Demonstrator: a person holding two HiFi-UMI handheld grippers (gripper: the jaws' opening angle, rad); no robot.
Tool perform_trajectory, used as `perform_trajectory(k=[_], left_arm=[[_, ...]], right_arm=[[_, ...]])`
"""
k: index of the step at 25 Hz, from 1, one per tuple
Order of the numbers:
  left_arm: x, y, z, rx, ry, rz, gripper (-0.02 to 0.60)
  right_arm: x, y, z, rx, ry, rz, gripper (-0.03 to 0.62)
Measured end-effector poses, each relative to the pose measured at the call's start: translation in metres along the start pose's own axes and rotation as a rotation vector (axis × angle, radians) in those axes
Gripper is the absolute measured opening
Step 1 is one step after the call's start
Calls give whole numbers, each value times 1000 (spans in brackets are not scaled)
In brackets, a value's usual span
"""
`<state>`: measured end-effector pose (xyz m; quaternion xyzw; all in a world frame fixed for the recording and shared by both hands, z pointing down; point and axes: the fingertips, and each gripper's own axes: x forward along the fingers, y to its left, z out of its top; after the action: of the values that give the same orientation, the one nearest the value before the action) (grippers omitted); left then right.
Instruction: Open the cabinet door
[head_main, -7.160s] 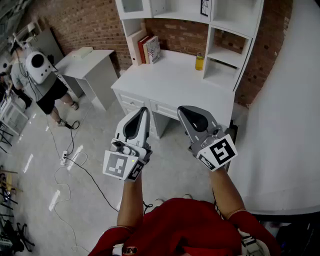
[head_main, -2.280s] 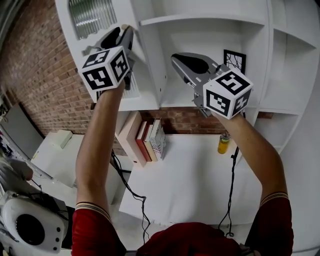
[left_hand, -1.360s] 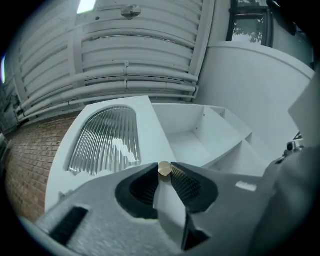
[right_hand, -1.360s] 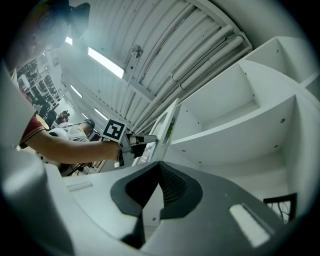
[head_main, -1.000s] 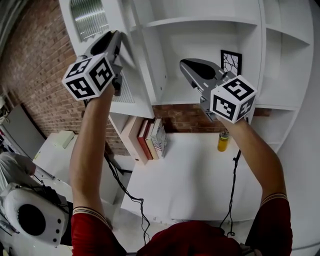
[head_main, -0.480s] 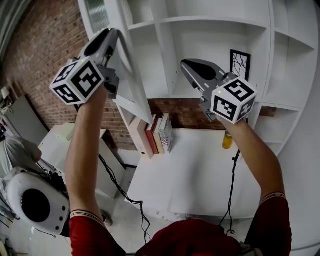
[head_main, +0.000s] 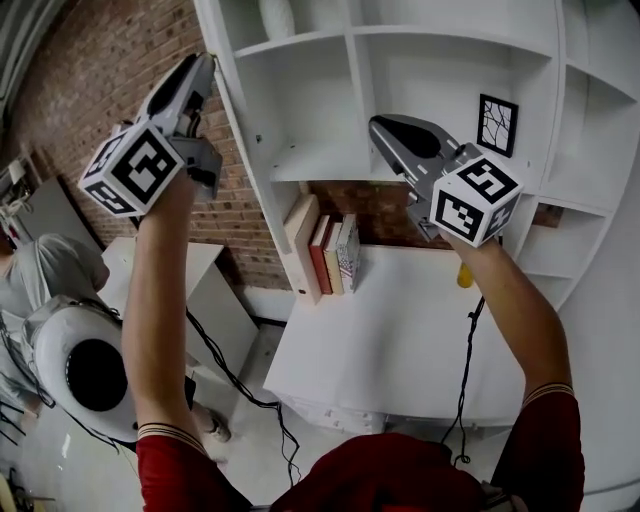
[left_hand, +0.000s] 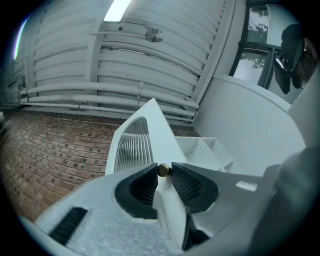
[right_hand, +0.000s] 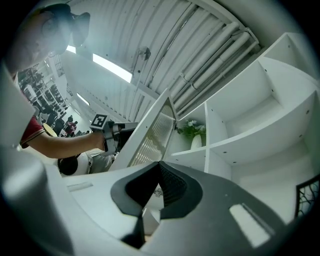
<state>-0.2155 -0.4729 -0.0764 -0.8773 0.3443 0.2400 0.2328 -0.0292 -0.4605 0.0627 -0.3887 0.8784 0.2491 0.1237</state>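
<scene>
The white cabinet door (left_hand: 131, 150) with its ribbed glass pane stands swung out from the hutch (head_main: 300, 160); the right gripper view also shows the door (right_hand: 156, 131). Its small brass knob (left_hand: 163, 170) sits between the fingertips of my left gripper (left_hand: 164, 178), whose jaws are opening, with a slit showing beside the knob. In the head view the left gripper (head_main: 203, 62) is raised at the upper left, beside the hutch's left wall. My right gripper (head_main: 380, 126) hangs before the open shelves, jaws shut on nothing (right_hand: 160, 167).
Behind the door, a potted plant (right_hand: 192, 131) stands on a shelf. Books (head_main: 328, 255) lean on the white desk (head_main: 390, 340), a yellow bottle (head_main: 463, 276) shows behind my right arm, and a framed picture (head_main: 497, 125) stands on a shelf. A person with round white gear (head_main: 85, 370) is at lower left.
The left gripper has moved left with the door's knob, swinging the door from part open to wide open. The right gripper has shifted slightly.
</scene>
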Motion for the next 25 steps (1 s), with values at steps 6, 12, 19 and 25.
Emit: perform_trajectory(k=[6,12,19,25], left_arm=[[-33,26,16,-5,-10,23,92],[-59,52,25,2,-8,55,74],[-76,73,35,31,8,118,65],[-84,95,25,53,33,180,24]], right_arm=[[4,26,-3,5,19,-4,12],[7,47,-7,3,41,-17,12],[5,57,2,3,46,-19,12],[7,51,-13,13,58,-14,12]])
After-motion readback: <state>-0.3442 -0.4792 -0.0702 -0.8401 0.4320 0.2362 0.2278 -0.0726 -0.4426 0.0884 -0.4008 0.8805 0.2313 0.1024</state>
